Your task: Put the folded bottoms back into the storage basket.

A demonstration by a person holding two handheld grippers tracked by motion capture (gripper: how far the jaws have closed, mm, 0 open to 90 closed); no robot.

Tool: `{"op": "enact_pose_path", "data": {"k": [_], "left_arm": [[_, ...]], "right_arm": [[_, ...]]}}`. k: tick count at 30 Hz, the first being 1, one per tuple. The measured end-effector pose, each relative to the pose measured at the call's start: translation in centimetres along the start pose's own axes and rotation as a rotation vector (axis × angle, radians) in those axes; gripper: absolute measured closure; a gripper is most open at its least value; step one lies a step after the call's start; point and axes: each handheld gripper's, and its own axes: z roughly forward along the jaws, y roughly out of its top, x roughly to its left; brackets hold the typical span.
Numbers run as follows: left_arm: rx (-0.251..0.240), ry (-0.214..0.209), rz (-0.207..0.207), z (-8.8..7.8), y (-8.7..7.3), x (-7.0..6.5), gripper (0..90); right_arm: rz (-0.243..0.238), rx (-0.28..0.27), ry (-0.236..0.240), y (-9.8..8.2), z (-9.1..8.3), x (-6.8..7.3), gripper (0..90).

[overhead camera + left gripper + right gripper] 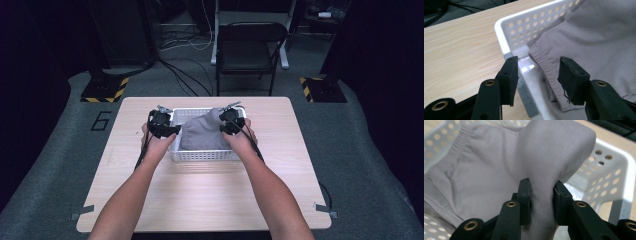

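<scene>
Dim room with grey carpet, a black folding chair [250, 47] past the far edge and cables running across the floor, and in the middle a light wooden table [200, 195]. On the table we've got a white perforated basket [205, 156] with a grey garment [202, 135] lying in it, elastic waistband and all, so probably shorts or sweatpants.

Our right gripper [231, 121] sits over the basket's far right corner. In the right gripper view its jaws are clamped tight on a bunched-up fold of the grey garment [554, 152], which pokes up above the pads like a little tent, with the basket wall [609, 175] just behind it.

Our left gripper [162, 125] is at the basket's left end. In the left gripper view the jaws stand apart with nothing pinched: one pad hangs outside the basket rim [506, 37], the other over the garment [599, 42] near the gathered waistband. So it straddles the basket wall, not squeezing it as far as we can tell.
</scene>
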Motion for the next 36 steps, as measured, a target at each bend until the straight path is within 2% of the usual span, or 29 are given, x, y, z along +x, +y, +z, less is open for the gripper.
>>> {"op": "enact_pose_path", "data": {"k": [3,8,23,26,30,36], "left_arm": [[-0.004,0.004,-0.018,-0.1,-0.1,0.1,50.1],[-0.001,0.000,-0.009,0.0,-0.1,0.1,50.1],[0.000,-0.011,0.001,0.0,-0.1,-0.2,50.1],[-0.003,-0.010,-0.002,0.0,-0.1,-0.2,50.0],[0.000,-0.010,-0.001,0.0,-0.1,-0.2,50.0],[-0.001,-0.008,0.000,0.0,-0.1,-0.2,49.9]], "right_arm": [[0.013,0.023,-0.010,-0.4,0.4,-0.2,70.9],[0.036,0.045,-0.008,-0.8,0.7,-0.6,70.6],[0.043,0.043,0.004,-0.9,0.8,-0.8,69.3],[0.041,0.044,0.004,-0.9,0.8,-0.8,66.7],[0.025,0.047,-0.026,-1.0,0.9,-1.0,61.3],[0.021,0.026,-0.057,-1.0,0.3,-1.6,60.2]]}}
